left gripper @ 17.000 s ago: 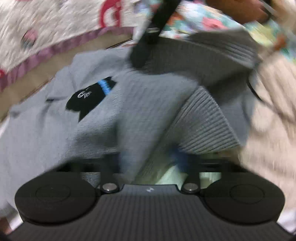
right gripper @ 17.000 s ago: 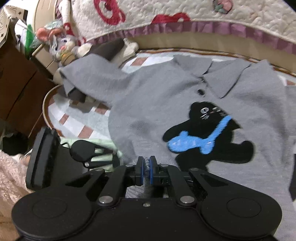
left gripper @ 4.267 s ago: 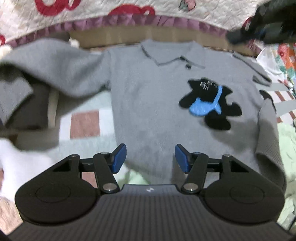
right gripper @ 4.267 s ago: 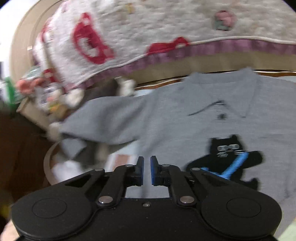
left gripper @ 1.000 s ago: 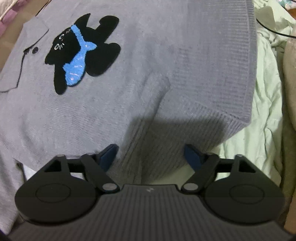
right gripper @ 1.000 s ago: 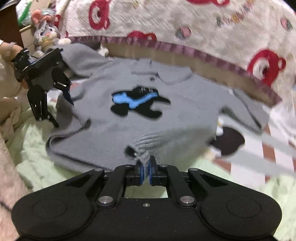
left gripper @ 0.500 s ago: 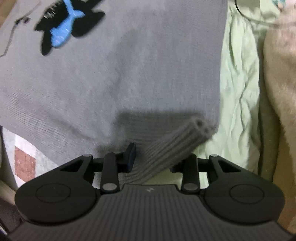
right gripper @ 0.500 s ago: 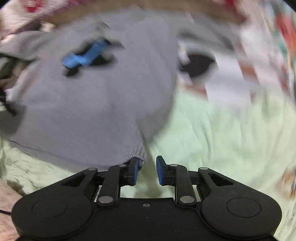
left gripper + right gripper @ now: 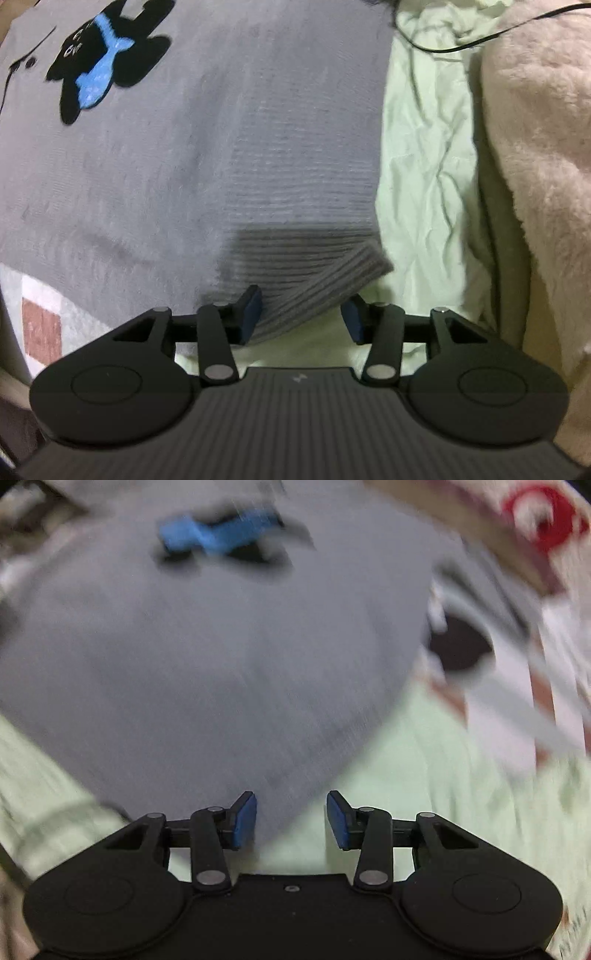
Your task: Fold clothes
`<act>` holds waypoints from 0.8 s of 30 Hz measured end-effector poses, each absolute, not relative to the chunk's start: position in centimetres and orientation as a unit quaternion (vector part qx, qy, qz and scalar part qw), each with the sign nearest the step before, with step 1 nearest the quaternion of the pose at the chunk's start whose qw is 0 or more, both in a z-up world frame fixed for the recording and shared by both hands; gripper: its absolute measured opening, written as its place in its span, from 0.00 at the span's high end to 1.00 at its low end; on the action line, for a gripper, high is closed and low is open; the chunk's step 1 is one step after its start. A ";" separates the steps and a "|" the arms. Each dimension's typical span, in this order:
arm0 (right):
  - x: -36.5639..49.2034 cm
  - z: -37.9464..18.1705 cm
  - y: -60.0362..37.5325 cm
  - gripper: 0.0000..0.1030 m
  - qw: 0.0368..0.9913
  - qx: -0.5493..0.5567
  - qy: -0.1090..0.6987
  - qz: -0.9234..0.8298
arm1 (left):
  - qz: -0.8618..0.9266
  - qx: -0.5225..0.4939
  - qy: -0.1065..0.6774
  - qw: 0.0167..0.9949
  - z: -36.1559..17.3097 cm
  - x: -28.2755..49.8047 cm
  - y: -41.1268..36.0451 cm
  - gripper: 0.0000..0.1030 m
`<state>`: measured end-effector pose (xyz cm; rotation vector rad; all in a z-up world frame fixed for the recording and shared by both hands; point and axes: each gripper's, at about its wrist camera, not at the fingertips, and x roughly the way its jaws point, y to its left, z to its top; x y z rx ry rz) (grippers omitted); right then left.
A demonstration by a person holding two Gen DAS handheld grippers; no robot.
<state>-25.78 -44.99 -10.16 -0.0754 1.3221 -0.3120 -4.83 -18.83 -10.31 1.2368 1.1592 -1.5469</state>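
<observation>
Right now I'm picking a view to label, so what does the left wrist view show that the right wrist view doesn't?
Only the left wrist view shows the sweater's ribbed hem corner between the open left gripper, a pink fleece blanket and a black cable. Only the right wrist view, blurred, shows the open right gripper and a red-patterned quilt. Both share the grey sweater with its black cat patch on the pale green sheet.

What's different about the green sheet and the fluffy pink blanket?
The green sheet is pale green, while the pink blanket is pale pink. The sheet looks thin and crinkled with many small creases; the blanket looks thick, fuzzy and puffy. The sheet lies right beside the grey sweater; the blanket lies farther out, beyond the sheet. Both are soft bedding lying next to each other.
</observation>
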 end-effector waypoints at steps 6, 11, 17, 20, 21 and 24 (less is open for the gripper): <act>-27.8 -10.1 -47.1 0.57 0.769 -0.017 0.614 -0.179 | -0.630 0.435 0.447 0.463 -8.0 -2.9 -19.3 0.50; -24.7 -7.9 -45.0 0.31 0.834 0.062 0.529 -0.143 | -0.625 0.375 0.442 0.522 -6.3 -1.4 -19.8 0.39; -22.8 -10.9 -43.6 0.29 0.803 0.006 0.572 -0.165 | -0.594 0.384 0.443 0.550 -6.7 -0.8 -21.1 0.37; -24.4 -11.6 -43.8 0.35 0.795 -0.007 0.589 -0.143 | -0.567 0.421 0.431 0.561 -7.4 -0.5 -21.3 0.37; -25.1 -11.5 -44.1 0.55 0.796 0.000 0.591 -0.134 | -0.558 0.433 0.426 0.565 -7.6 -0.4 -21.4 0.37; -27.3 -10.4 -44.8 0.93 0.809 0.031 0.574 -0.123 | -0.529 0.469 0.413 0.574 -8.3 -0.1 -21.6 0.37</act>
